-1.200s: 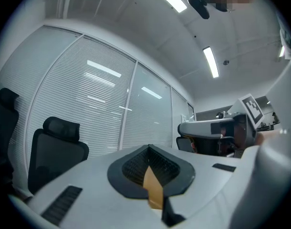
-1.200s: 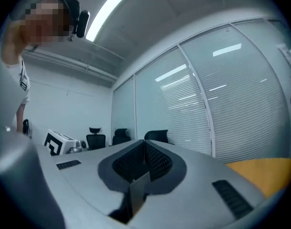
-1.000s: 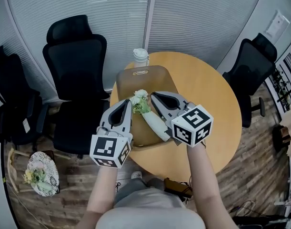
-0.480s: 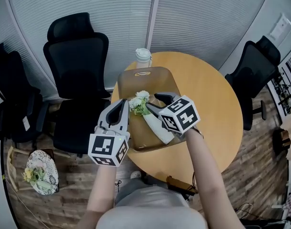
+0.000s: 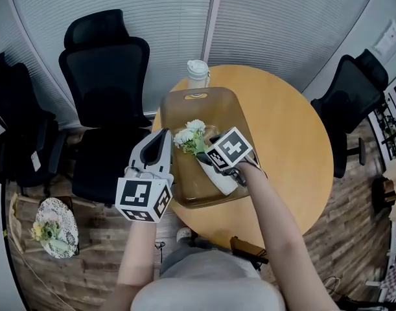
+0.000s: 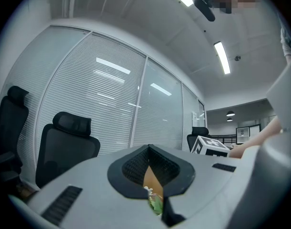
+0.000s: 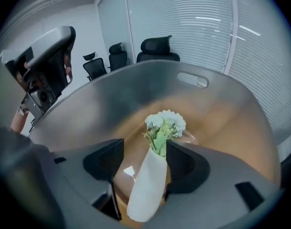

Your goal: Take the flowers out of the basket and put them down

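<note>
head view: one bouquet of white flowers in white paper cone (image 5: 191, 137) lies in one brown wooden basket (image 5: 192, 111) on wooden surface (image 5: 283, 133). left gripper view: left claw (image 6: 149, 169) closed, empty. right gripper view: right claw (image 7: 144, 150) has just been opening, spread around the cone.

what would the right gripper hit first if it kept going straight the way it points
The right gripper, its jaws just opening, already has the white-wrapped bouquet between them; it would meet that wrap first, then probably the basket floor.
</note>
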`<state>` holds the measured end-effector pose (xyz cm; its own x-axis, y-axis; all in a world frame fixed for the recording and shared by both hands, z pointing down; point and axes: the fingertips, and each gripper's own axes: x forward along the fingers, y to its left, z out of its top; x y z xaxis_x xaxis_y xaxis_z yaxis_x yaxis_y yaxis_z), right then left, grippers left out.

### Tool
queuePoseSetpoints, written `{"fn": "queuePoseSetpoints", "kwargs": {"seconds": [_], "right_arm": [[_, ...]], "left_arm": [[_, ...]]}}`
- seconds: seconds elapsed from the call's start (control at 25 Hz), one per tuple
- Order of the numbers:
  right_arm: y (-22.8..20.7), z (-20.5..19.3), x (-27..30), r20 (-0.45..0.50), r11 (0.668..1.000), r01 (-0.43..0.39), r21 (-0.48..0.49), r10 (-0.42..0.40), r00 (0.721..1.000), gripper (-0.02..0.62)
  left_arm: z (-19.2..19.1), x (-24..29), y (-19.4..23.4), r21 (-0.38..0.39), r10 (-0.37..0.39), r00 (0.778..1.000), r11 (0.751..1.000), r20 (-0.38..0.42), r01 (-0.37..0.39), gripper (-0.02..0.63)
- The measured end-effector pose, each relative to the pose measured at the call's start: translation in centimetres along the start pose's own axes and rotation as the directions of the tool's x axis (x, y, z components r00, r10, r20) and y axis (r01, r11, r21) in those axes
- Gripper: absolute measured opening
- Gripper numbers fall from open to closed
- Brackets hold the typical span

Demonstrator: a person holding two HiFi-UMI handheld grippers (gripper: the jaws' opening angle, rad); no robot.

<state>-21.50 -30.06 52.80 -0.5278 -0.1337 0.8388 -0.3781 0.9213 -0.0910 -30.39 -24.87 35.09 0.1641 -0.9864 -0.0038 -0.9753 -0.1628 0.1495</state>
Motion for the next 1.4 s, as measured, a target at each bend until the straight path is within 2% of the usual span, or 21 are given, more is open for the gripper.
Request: {"fn": "queuePoseSetpoints", "kwargs": {"seconds": [0.24, 0.56, 0.72, 0.92, 1.2, 1.4], "right_arm": [[-0.5, -3.2, 3.1, -0.161, 0.999, -0.05, 0.013, 0.052, 0.986, 0.302], [-0.9, -7.0, 6.5, -0.34, 0.996, -0.075, 0.046, 0.086, 0.937, 0.305], [-1.2, -8.7, 7.7, -0.416, 0.998, -0.063, 0.02, 0.065, 0.907, 0.31], [-1.4, -9.7, 8.7, -0.465, 0.999, -0.051, 0.012, 0.051, 0.884, 0.318], [-1.2, -11.1, 9.6, -0.505, 0.996, -0.041, 0.085, 0.078, 0.86, 0.345], [-1.3, -11.4, 10.1, -0.51, 0.993, -0.028, 0.116, 0.083, 0.856, 0.353]], "left_arm": [[0.0, 0.1, 0.7, 0.007, 0.019, 1.0, 1.0, -0.003, -0.019, 0.003], [0.7, -0.3, 2.4, 0.014, 0.065, 0.998, 0.998, 0.011, -0.065, 0.003], [0.6, -0.3, 2.9, 0.014, 0.08, 0.997, 0.997, 0.006, -0.08, 0.003], [0.3, -0.4, 3.1, 0.012, 0.09, 0.996, 0.996, -0.001, -0.09, 0.003], [0.1, -0.3, 3.1, 0.008, 0.101, 0.995, 0.995, -0.005, -0.101, 0.003], [0.0, -0.4, 3.2, 0.006, 0.11, 0.994, 0.994, -0.006, -0.11, 0.003]]}}
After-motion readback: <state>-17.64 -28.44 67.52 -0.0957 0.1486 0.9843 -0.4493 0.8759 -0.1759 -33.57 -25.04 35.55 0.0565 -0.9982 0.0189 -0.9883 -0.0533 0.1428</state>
